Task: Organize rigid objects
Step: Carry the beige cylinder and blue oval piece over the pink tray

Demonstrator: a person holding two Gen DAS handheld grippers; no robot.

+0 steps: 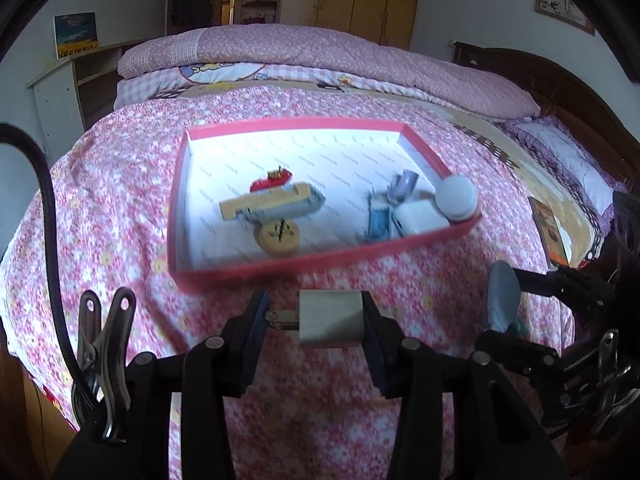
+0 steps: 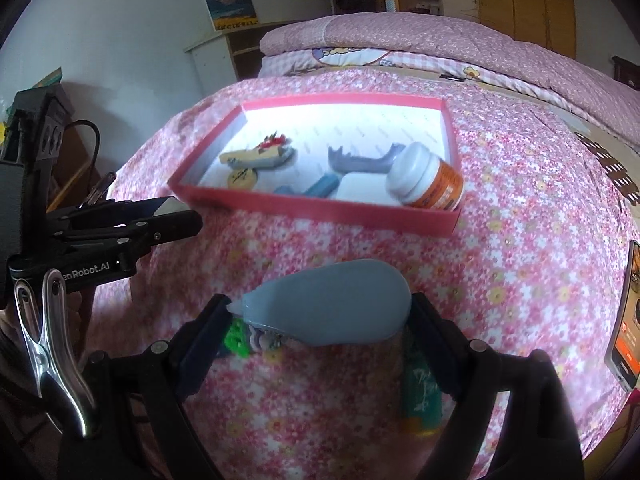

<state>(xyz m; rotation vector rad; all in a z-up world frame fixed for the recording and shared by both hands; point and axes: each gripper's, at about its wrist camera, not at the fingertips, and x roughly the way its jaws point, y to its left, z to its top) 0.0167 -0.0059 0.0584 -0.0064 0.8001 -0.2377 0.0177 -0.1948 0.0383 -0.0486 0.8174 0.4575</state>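
Left tongs [image 1: 316, 316] clamped on a grey block [image 1: 330, 318]. Right tongs [image 2: 320, 316] gripping a blue-grey dispenser [image 2: 332, 304]. Both above the bed [image 2: 500, 240], pink tray [image 1: 320, 266] at 12 o'clock.

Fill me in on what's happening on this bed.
A person is sorting small items into a shallow pink cardboard tray on the flowered bedspread. The left gripper is shut on a small grey metal block; the right gripper is shut on a blue-grey teardrop-shaped plastic piece. Both are held just short of the tray's near wall. Already inside lie a white-capped orange pill bottle, a wooden block, a round wooden disc and a few other bits.
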